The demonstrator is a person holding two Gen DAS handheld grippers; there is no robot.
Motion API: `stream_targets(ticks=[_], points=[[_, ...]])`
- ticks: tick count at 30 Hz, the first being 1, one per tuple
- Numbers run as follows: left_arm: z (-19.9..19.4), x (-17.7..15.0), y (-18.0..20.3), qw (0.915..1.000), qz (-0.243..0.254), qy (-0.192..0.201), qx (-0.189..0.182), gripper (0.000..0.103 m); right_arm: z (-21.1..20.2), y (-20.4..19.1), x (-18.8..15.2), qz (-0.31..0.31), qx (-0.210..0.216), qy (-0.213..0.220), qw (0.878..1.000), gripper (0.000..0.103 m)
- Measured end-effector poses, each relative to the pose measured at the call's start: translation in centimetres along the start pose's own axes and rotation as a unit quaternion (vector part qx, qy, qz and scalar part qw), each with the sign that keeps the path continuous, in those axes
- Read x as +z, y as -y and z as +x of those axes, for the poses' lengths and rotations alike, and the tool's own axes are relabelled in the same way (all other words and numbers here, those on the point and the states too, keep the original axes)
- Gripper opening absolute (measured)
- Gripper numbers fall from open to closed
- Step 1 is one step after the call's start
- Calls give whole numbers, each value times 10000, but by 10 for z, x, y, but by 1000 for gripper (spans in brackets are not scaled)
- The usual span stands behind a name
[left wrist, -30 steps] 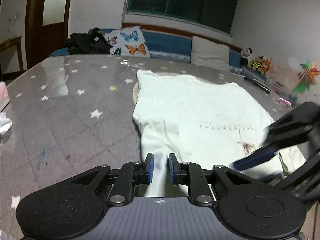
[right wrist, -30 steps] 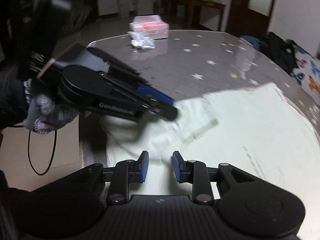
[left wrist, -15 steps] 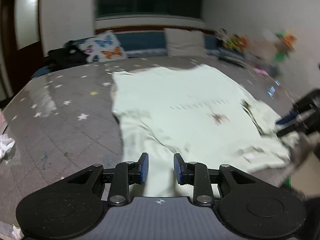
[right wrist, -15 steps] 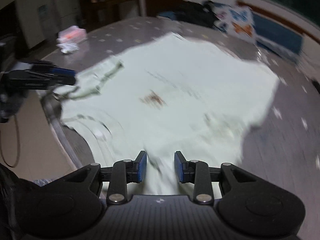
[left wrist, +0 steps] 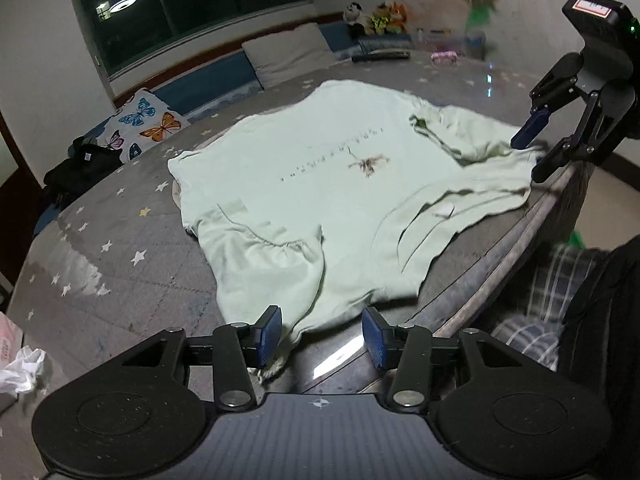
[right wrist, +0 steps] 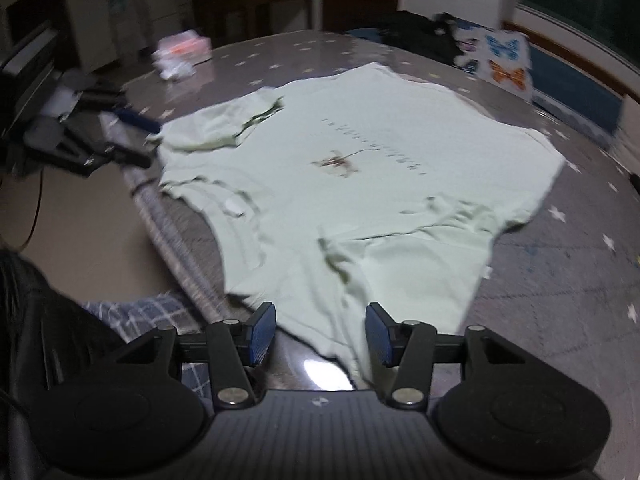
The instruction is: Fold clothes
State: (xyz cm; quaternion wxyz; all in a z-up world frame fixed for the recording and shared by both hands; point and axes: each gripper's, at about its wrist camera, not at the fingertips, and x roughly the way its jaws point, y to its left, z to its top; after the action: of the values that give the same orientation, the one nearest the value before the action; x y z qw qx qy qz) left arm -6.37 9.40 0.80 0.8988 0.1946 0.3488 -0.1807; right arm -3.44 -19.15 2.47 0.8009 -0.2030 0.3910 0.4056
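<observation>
The pale mint-green cotton T-shirt (left wrist: 320, 184) with a small brown print on its chest lies spread flat, print up, on the grey star-patterned worktop (left wrist: 120, 248), its two short sleeves rumpled and its collar end draped over the worktop's near rim. By my reading the step in hand is the laying-out and smoothing, with no fold yet visible in the body; the next move calls for each claw to close on a sleeve or shoulder edge so that a side can be carried inward. The left claw (left wrist: 320, 332) hangs with its blue pads wide apart and empty, one sleeve just ahead of them. The right claw (right wrist: 320, 334) is likewise spread and empty, the other sleeve directly before it.
</observation>
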Motion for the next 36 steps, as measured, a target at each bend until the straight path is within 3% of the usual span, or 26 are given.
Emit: stream_targets(ticks=[9,15,17,22,25,30,32,36], points=[[3,-4,-1,9996,274,-4,-38,48,-5,2,-1,19,-152,132,9998,50],[9,-4,1,9986,522,-102,-69,48,6,4,-4,51,-44,-49,10000,50],[11,-3,-1,9984,555,-93,-57,46,6,5,-3,84,-54,-64,9999,46],[14,0,-6,9979,639,-70,-28,43,6,7,-3,142,-287,-72,9995,22],[17,-1,-6,9970,769,-81,-64,43,5,8,-3,172,-286,-54,9994,22],[19,0,-8,9962,860,-95,-133,30,1,3,-3,45,-196,-39,9998,26],[21,1,-8,9961,863,-114,-122,19,4,4,-3,69,-292,-18,9995,24],[21,0,-6,9954,948,-104,-48,17,4,2,-3,73,-444,12,9990,17]])
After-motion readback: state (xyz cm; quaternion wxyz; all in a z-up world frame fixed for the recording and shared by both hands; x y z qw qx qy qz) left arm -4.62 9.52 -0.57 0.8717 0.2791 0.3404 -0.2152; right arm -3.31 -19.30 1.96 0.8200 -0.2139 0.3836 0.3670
